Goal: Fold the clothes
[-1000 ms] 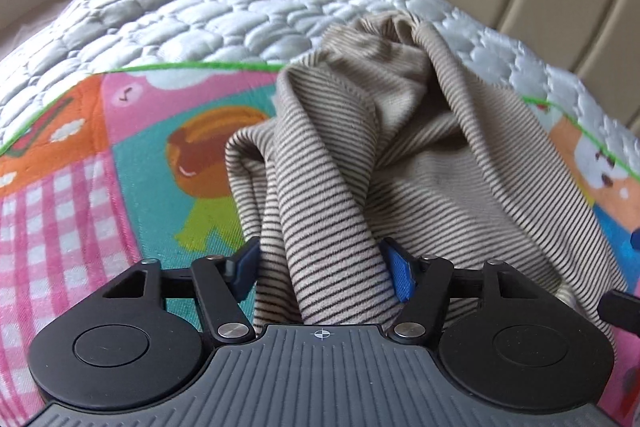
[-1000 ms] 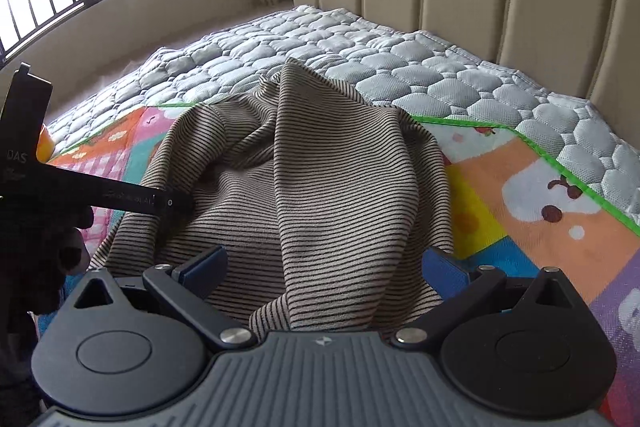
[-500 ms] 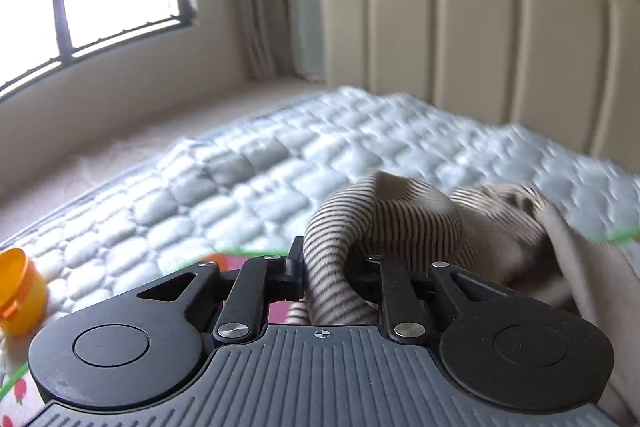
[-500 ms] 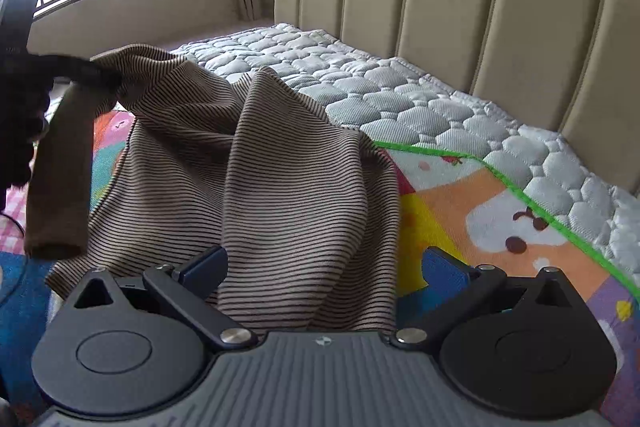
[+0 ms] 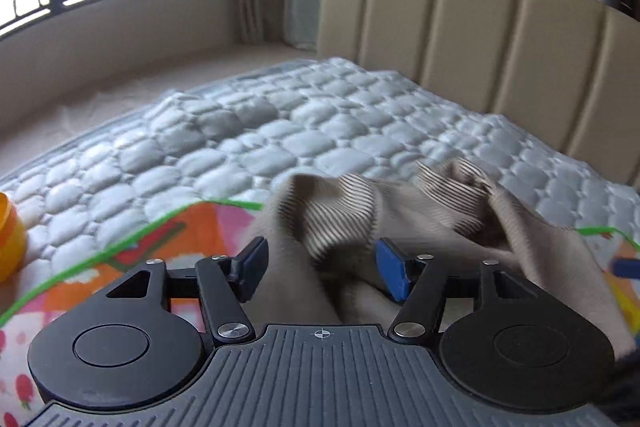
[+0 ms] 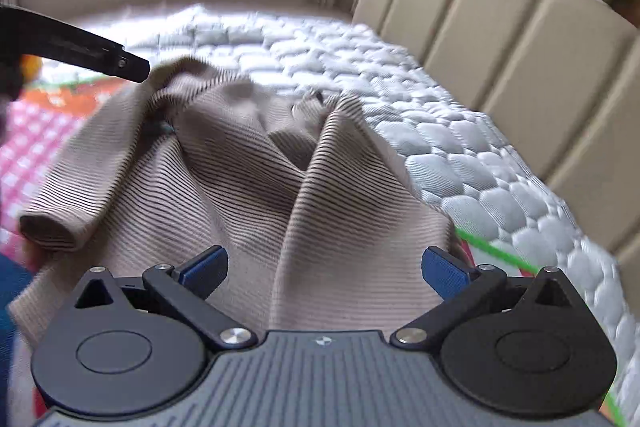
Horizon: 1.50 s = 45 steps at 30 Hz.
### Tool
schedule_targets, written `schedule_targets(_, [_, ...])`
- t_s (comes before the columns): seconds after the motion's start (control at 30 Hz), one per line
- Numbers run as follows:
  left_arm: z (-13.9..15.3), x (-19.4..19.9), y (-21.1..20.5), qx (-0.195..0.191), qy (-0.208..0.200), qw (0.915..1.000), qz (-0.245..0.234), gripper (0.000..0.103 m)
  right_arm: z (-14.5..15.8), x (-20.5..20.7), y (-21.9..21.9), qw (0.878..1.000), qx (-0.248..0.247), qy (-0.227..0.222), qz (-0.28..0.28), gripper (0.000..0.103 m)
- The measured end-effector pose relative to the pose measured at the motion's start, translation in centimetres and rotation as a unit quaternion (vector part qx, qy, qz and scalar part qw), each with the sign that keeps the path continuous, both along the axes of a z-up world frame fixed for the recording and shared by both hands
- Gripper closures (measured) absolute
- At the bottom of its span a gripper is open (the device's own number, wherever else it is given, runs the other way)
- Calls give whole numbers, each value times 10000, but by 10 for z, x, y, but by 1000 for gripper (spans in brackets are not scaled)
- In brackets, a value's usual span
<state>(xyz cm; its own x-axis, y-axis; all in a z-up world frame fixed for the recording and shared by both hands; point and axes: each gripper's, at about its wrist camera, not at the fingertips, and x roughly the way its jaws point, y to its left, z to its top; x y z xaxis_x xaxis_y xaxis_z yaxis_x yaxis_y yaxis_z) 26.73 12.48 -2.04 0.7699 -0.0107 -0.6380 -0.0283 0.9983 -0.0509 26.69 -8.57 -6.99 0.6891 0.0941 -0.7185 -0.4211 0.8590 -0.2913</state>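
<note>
The striped garment [image 6: 280,179] is seen crumpled on the play mat [image 5: 132,259] near the headboard [image 5: 460,39]. Both the left gripper [image 5: 318,267] and right gripper [image 6: 324,267] are held with jaws released over it, nothing being grasped

Beige top [image 6: 256,187] w/ thin dark stripes, long-sleeved, crumpled and bunched in peaks and folds, not flat. One sleeve [image 6: 80,183] trails off to the left, cuff end open. Left-cam view: same top [image 5: 360,227] heaped, partly blurred, stripes visible on the upper folds only.
</note>
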Motion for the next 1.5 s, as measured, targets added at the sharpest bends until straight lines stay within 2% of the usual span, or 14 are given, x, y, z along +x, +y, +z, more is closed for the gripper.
schedule_targets(0.03, [-4, -1, -4, -134, 179, 9996, -183, 35, -5, 8, 6, 9991, -421, -12, 96, 0])
schedule_targets(0.1, [-10, -9, -9, -308, 437, 9975, -465, 33, -13, 13, 5, 9843, -1633, -626, 229, 0])
schedule_targets(0.2, [-17, -18, -19, -265, 669, 9939, -839, 26, -17, 20, -24, 9262, -3279, -1858, 69, 0])
schedule_targets(0.23, [-18, -22, -24, -222, 706, 9926, -959, 24, -16, 23, -36, 9075, -3622, -2128, -46, 0])
schedule_targets(0.37, [-19, -41, -41, 22, 814, 9862, -1444, 13, -2, 37, -88, 8835, -4061, -2232, -681, 0])
schedule_targets(0.53, [-18, -83, -59, 634, 1027, 9654, -2310, 8, 38, 0, -133, 9711, -1979, -1150, -672, 0])
schedule_targets(0.63, [-21, -108, -62, 1112, 1205, 9484, -2713, 7, 58, -31, -154, 9962, -640, -412, -412, 0])
schedule_targets(0.77, [-26, -132, -65, 1837, 1429, 9227, -3075, 6, 24, -112, -116, 9919, -875, -33, 915, 0])
schedule_targets(0.87, [-27, -140, -70, 2200, 1482, 9167, -2989, 6, -16, -144, -84, 9749, -1723, -334, 1372, 0])
schedule_targets(1.0, [-16, -146, -80, 2045, 1436, 9202, -3012, 5, -40, -139, -62, 9606, -2339, -1031, 1089, 0])
schedule_targets(1.1, [-20, -146, -87, 2233, 1395, 9197, -2914, 4, -5, -113, -83, 9831, -1410, -1157, 166, 0])
schedule_targets(1.2, [-32, -137, -89, 2505, 1345, 9237, -2569, 4, 16, -94, -104, 9904, -793, -1069, -360, 0])
schedule_targets(1.37, [-38, -94, -69, 2636, 1024, 9489, -1404, 4, -4, -100, -108, 9867, -1251, -1022, -156, 0])
schedule_targets(1.5, [-43, -76, -50, 2880, 975, 9450, -1206, 3, -48, -96, -101, 9700, -2285, -831, 65, 0])
